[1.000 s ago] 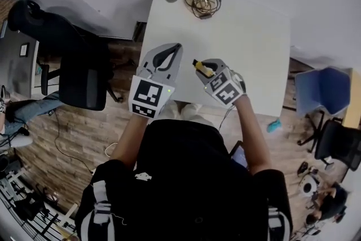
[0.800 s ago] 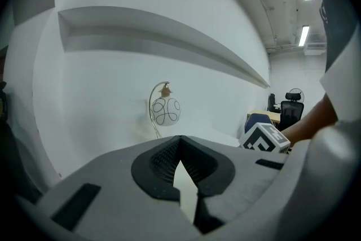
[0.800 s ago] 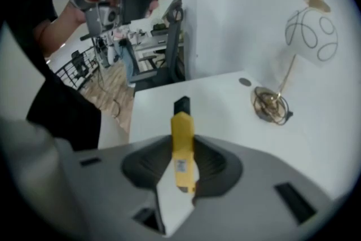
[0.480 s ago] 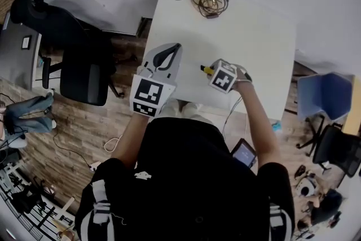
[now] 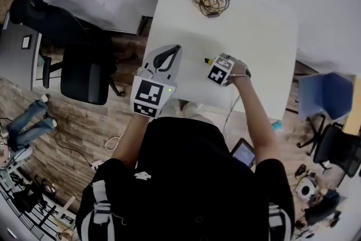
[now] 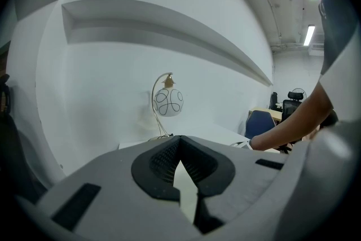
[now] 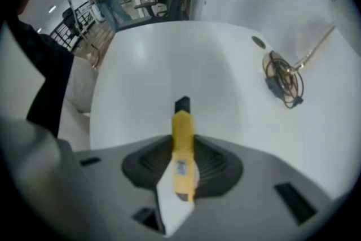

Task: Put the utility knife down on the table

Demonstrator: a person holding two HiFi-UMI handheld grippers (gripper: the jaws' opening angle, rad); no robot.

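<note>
Since a second ago the right hand-held gripper [image 5: 217,68] has been lowered toward the surface [image 5: 256,36] and turned from a slant to point almost straight down. The left hand-held gripper [image 5: 169,55] has hardly been shifted.

Head view: the knife [image 5: 209,60] is seen as a short yellow stub poking out from under the right hand-held gripper's marker cube, on the side toward the left one. The left hand-held gripper is held well to the side of it, over the surface's near edge. A lamp [image 5: 211,0] stands well beyond both.

Left gripper view: the left hand-held gripper [image 6: 180,147] is seen with its jaws drawn together at the tips and nothing between them. It is aimed across the surface [image 6: 225,135] at the lamp [image 6: 167,100], not at the knife.

Right gripper view: the right hand-held gripper [image 7: 183,147] is clamped on the knife [image 7: 183,121], its jaws kept fairly wide by the yellow body. The knife's long axis runs straight out along the jaws, black end leading, past the fingertips. Bare surface [image 7: 225,59] lies directly ahead of that end, and the lamp's base [image 7: 285,84] is well off to the right.

The knife is thus judged to be carried nearly on end over the surface, not yet laid down. A tilt toward level would probably be needed before release, or it will be dropped on its tip. The right hand is the nearer one, and the only one concerned.
</note>
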